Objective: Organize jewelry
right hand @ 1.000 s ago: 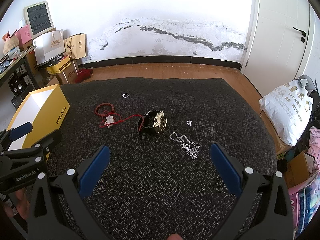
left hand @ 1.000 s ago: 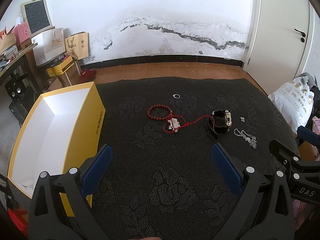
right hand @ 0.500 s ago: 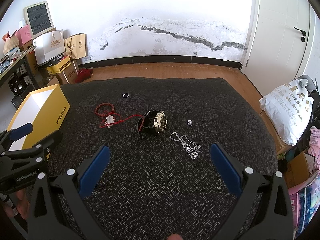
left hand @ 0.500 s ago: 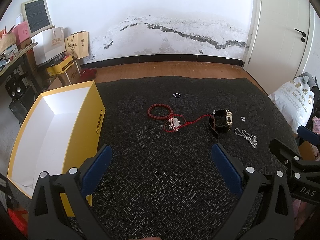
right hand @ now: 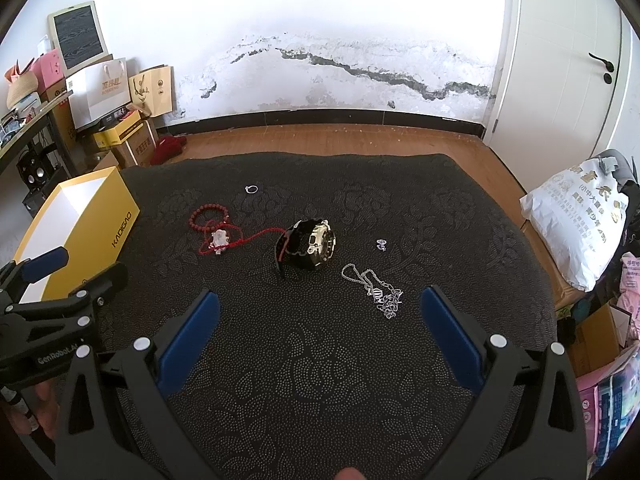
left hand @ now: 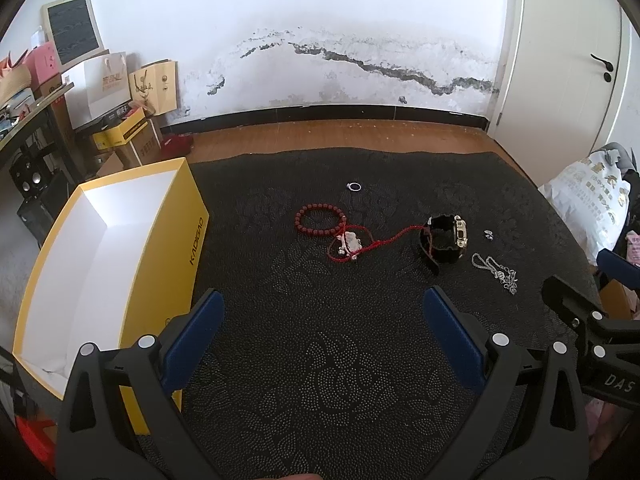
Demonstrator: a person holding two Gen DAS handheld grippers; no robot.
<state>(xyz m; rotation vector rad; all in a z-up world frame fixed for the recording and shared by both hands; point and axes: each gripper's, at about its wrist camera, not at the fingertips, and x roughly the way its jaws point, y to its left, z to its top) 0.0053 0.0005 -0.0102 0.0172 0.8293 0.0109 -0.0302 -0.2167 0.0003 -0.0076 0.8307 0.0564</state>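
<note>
Left gripper [left hand: 322,312]: spread wide, empty, low over the mat [left hand: 320,360].
Right gripper [right hand: 320,312]: likewise spread, empty.
Chain [right hand: 374,288]: 1 o'clock of it.
Watch [right hand: 310,244]: 12 o'clock, beyond.
Red beads [right hand: 208,216]: 11 o'clock.
Box [left hand: 100,264]: 9 o'clock, open.

A white sack [right hand: 576,224] lies right of the dark patterned mat [right hand: 320,380].
</note>
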